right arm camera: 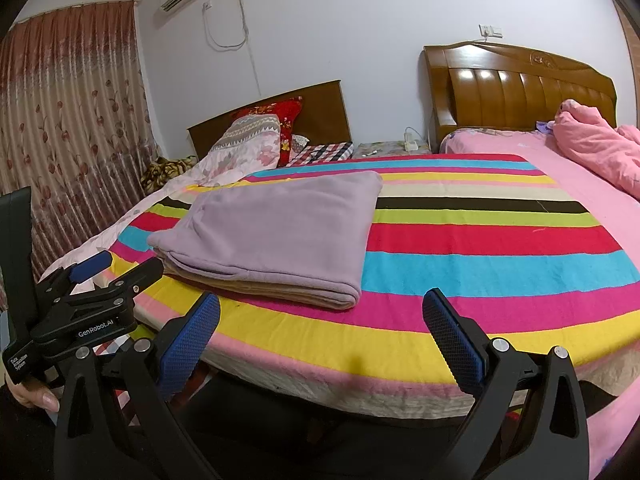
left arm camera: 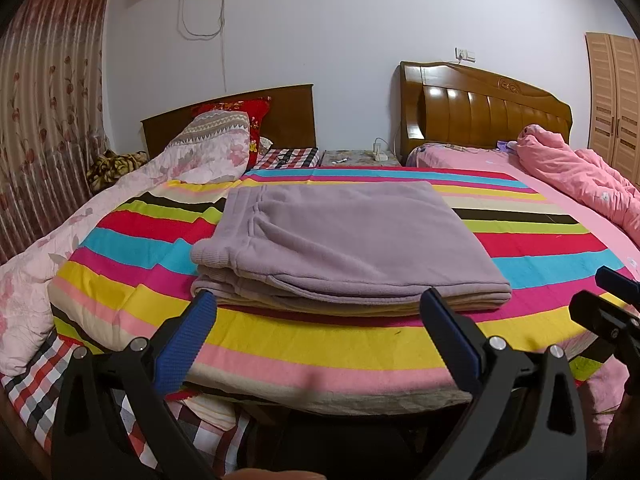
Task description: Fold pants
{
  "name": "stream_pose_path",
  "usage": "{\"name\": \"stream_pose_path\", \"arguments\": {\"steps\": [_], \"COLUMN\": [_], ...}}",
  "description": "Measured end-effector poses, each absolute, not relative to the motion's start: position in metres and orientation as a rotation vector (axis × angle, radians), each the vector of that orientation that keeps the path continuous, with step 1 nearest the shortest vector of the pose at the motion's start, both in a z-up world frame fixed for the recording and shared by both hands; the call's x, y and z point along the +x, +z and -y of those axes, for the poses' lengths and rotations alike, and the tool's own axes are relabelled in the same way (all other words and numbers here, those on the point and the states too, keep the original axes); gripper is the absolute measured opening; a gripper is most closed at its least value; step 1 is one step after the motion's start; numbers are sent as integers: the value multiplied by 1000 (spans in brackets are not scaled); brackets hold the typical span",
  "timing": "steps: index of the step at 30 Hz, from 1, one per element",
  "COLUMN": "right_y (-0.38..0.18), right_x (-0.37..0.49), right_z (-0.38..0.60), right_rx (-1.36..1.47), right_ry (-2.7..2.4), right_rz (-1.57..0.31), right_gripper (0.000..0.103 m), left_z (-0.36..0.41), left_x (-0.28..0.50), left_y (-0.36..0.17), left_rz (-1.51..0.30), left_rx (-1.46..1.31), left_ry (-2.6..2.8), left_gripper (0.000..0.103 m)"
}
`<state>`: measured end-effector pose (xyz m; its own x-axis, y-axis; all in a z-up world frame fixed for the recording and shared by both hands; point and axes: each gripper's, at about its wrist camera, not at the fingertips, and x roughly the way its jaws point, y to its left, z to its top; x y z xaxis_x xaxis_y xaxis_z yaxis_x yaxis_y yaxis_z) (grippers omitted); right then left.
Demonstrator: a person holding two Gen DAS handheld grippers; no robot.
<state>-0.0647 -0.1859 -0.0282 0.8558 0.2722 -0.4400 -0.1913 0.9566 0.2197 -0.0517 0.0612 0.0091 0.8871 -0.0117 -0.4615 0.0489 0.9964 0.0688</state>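
The left gripper (left arm camera: 318,300) hangs with jaws wide apart and holding nothing, just short of the near edge of the pants (left arm camera: 340,240); the right gripper (right arm camera: 320,304) is likewise spread and bare, off to the pants' right. The pants lie as a neat lilac stack on the striped blanket (left arm camera: 320,344). The folding looks finished, so the next move is likely only to draw back, or tidy an edge. The left view alone shows the ribbed cuffs; the right view alone shows the hand (right arm camera: 34,396) gripping the left tool.
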Motion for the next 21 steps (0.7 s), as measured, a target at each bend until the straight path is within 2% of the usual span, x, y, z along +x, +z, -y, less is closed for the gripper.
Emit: {"name": "stream_pose_path", "arguments": {"steps": [21], "right_y": [-32], "right_x": [-65], "right_z": [185], "right_rx": [172], "right_ry": [250], "right_rz": [-494], "right_gripper": [98], "left_z": [-61], "left_x": [-53], "left_y": [7], "left_rz": [-482], "left_rx": [77], "left_ry": [-33], "left_gripper": [101]}}
